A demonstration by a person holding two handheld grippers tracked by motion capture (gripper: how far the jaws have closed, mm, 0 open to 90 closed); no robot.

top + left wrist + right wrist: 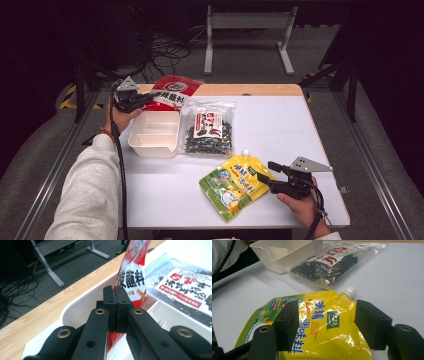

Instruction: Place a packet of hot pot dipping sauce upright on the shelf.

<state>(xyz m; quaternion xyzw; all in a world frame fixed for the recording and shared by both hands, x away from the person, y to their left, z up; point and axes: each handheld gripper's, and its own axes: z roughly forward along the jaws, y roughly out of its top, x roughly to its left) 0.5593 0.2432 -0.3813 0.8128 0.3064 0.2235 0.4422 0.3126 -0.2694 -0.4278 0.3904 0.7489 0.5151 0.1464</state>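
While the left gripper [116, 305] was clamped on the red packet [132, 277], that packet was held upright directly over the white bin [154, 134]; the right gripper [328, 323] was held open beside the yellow pouch [317, 325].

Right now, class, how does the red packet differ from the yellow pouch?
The red packet is pinched upright in the left gripper, over the white bin; the yellow pouch lies flat on the table with the right gripper open over it. The yellow pouch has a spout; the red packet shows none. Both carry printed text.
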